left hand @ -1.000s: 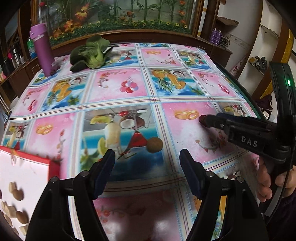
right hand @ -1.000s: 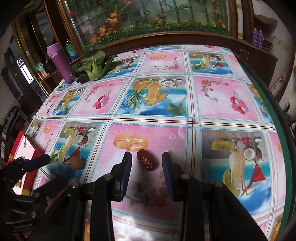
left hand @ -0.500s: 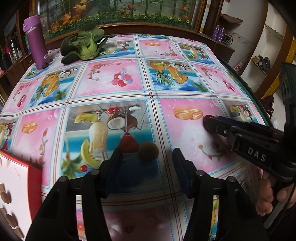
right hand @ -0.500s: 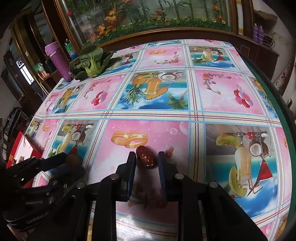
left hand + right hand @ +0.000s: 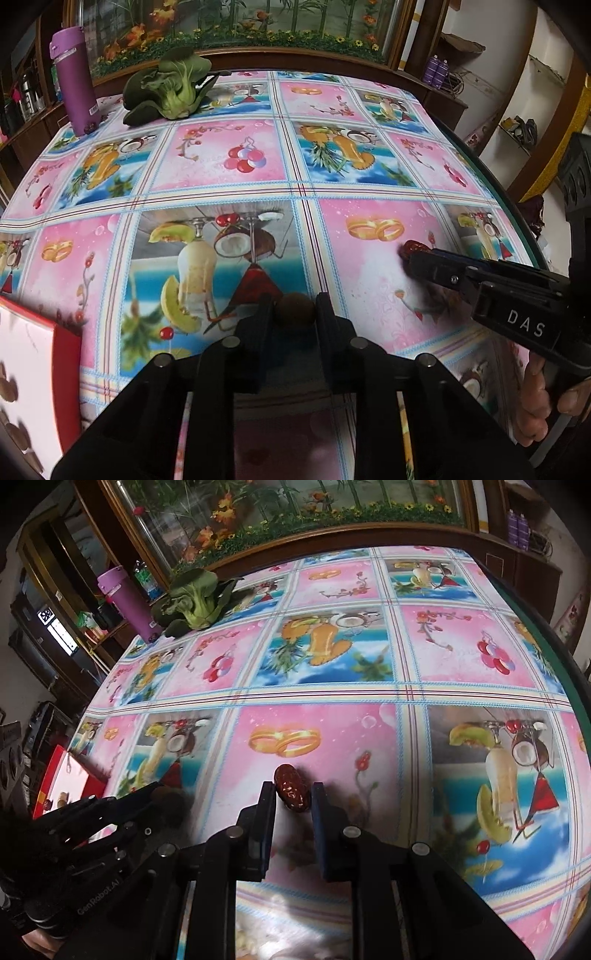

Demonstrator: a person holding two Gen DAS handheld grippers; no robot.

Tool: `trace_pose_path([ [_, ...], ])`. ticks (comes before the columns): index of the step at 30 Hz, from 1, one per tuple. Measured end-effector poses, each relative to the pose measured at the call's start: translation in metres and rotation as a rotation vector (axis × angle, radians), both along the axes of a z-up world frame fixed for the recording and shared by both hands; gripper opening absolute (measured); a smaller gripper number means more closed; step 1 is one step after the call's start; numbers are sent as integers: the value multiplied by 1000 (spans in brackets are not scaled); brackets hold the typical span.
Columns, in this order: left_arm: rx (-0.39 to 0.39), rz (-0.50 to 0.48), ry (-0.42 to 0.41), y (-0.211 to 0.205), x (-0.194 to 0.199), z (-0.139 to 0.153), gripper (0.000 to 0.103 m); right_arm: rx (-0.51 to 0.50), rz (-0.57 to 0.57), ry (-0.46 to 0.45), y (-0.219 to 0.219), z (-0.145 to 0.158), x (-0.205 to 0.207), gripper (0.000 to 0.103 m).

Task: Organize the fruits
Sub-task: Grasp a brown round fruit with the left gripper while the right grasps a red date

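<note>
Left wrist: left tongs [image 5: 293,312] low, clamping brown fruit [image 5: 294,313]

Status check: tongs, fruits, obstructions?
Left tongs shut on brown round fruit. Right tongs shut on red date. Nothing blocking.

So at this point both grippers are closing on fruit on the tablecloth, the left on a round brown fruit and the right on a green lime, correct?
Not quite: the right gripper is around a dark red date, not a lime, as the right wrist view shows. The left gripper is indeed on the round brown fruit.
</note>
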State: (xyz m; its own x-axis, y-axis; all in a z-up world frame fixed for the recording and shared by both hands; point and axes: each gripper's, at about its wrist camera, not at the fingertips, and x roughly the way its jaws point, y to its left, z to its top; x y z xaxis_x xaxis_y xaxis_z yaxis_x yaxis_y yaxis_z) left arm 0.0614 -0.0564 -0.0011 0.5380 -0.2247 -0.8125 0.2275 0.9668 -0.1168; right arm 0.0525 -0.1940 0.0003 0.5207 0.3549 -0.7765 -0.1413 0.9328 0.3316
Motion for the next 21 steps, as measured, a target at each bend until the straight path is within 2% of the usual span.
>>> trace_pose_path([
  [9,22,27,-149,26,-65,53,25,40,95,-80,53,39,-46,18],
  [17,19,109,-238,84,-131,83,25,26,233,-152,137,70,-92,17],
  [21,38,199,-270,126,-157,88,25,15,290,-170,175,75,-110,17],
])
